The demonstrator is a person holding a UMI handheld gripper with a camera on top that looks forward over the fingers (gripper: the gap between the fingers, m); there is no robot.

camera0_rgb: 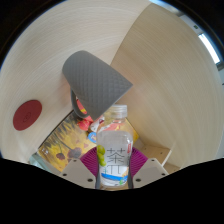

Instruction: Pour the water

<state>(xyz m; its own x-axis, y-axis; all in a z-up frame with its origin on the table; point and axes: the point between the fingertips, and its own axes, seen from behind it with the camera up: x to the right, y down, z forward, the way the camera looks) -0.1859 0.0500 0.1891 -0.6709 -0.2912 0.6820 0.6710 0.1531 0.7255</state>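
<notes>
— What is there to pour from?
— A clear plastic bottle with a white cap, upright, liquid inside, a white label with green characters.
— Where does it stand?
— Between the fingers of the gripper, on the pale wooden desk; whether the pads press it, I cannot tell.

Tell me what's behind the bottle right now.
Behind the bottle, held in the hand-held gripper, a grey cup lies tilted on the wooden table. The bottle covers the colourful items partly.
</notes>
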